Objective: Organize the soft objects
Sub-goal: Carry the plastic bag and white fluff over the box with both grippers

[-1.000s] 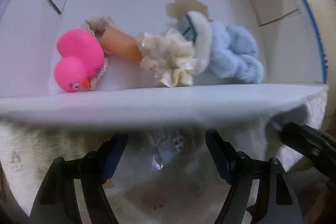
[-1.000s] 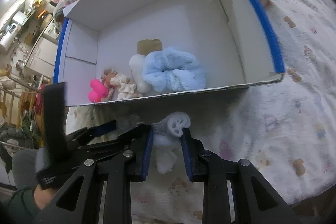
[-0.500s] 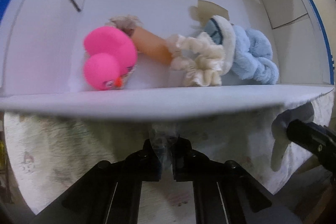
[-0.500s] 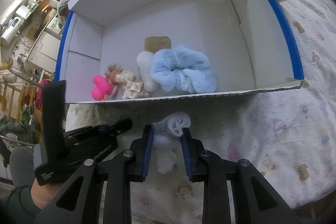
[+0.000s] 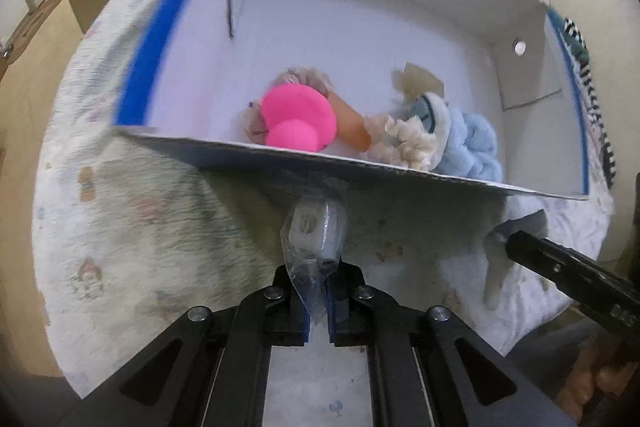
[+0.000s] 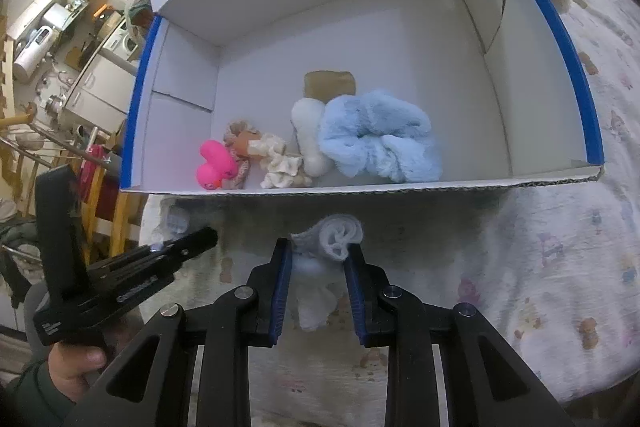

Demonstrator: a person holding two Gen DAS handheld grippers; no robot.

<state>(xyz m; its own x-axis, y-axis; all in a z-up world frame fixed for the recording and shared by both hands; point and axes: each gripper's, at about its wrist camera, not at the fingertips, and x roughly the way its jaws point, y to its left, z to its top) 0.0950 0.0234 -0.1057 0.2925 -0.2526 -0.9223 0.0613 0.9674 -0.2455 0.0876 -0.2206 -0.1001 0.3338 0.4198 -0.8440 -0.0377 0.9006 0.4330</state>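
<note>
box [image 6: 360,187]: we see matt white corrugated card with a blue edge
duck [image 5: 298,119]: smooth pink rubbery plastic, slight sheen
blue scrunchie [image 6: 380,139]: fluffy plush cloth
cream scrunchie [image 5: 408,143]: crinkled matt fabric
bag [image 5: 316,239]: clear, glossy, crinkly plastic film
rolled cloth [image 6: 340,235]: soft white terry
blanket [image 6: 560,247]: matt, nubbly printed cotton
left gripper [image 5: 318,307]: matt black plastic, blue pads, metal rivets
right gripper [image 6: 318,291]: we see the same
</note>
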